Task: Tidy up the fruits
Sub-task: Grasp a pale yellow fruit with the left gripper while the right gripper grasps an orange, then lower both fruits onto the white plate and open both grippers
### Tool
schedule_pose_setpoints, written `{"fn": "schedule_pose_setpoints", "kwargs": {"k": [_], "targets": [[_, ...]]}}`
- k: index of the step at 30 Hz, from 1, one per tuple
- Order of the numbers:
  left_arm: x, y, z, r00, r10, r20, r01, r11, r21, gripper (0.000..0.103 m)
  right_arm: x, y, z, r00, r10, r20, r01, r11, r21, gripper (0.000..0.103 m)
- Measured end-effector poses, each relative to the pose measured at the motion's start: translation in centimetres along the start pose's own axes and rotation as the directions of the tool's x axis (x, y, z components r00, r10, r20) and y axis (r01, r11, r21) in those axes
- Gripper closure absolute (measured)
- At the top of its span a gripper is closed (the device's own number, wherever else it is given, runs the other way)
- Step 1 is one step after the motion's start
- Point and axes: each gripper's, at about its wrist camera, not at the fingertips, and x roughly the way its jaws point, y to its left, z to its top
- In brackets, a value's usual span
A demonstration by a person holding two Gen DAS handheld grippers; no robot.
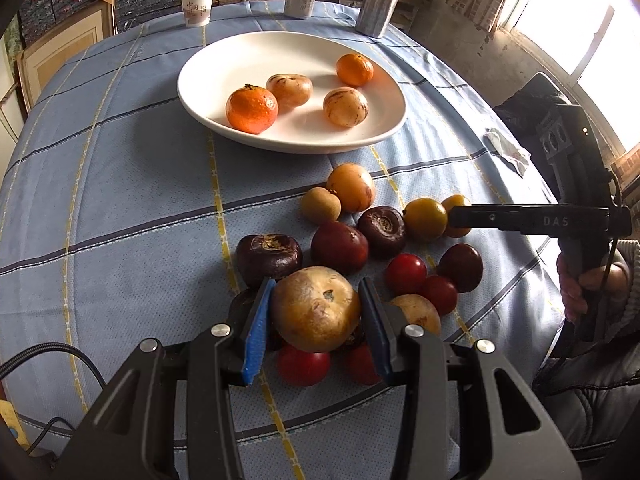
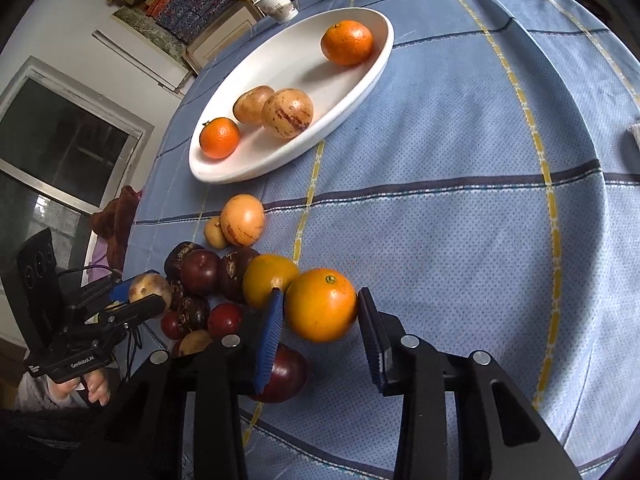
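While both of my claws are down in the heap of loose fruit at the near edge of the table, each has one piece between its pads: my left gripper (image 1: pixel 316 312) is closed on a tan, russet-skinned fruit (image 1: pixel 316 308), blue pads snug on both flanks, and my right gripper (image 2: pixel 320 312) brackets an orange (image 2: pixel 320 304), the left pad against its skin and the right pad at its far side. From my own wrist view I think that second pad is touching, though a thin shadow there leaves me unsure the grip is firm. Around them lie the rest of the pile: dark purple fruits (image 1: pixel 268 254), small red ones (image 1: pixel 406 274), another yellow-orange fruit (image 2: pixel 270 278) pressed right against the orange, and two pale ones nearer the plate. The white plate (image 1: pixel 224 56) sits well beyond the pile on the blue checked tablecloth (image 1: pixel 120 184), already holding two mandarins and two pale streaked fruits, with bare space toward its middle. To do this step well, I judge I should lift each piece straight up before swinging toward the plate, so neighbours are not dragged or rolled off the table, squeeze no harder than needed, and set them down low in the open part so nothing bumps or rolls.
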Motion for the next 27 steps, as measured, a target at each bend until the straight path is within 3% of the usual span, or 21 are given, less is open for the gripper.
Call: {"fn": "schedule_pose_setpoints", "kwargs": {"k": [7,11,21,27], "targets": [[0.5,0.3,0.2,1.0,-0.008,-0.007,0.008,1.0,-0.005,0.061,0.1,1.5,-0.2,0.997,-0.078,0.004,0.078,0.993,-0.085,0.065],[0.5,0.7,1.2,1.0,0.007,0.007,-0.007,1.0,-0.006,0.061,-0.7,1.1,0.6,0.997,-0.078,0.026,0.079,0.995,-0.061,0.065],[-0.5,4.7,12.5,0.982,0.094,0.162,-0.09,0.995,-0.03,0.061,-2.8,4.5,8.1,0.961,-0.172,0.215,0.22,0.95,-0.223,0.065],[2.4,6.3,17.2,0.982,0.109,0.157,-0.101,0.993,-0.057,0.061,-0.2,4.9,12.7,0.949,-0.209,0.236,0.261,0.94,-0.221,0.065]]}}
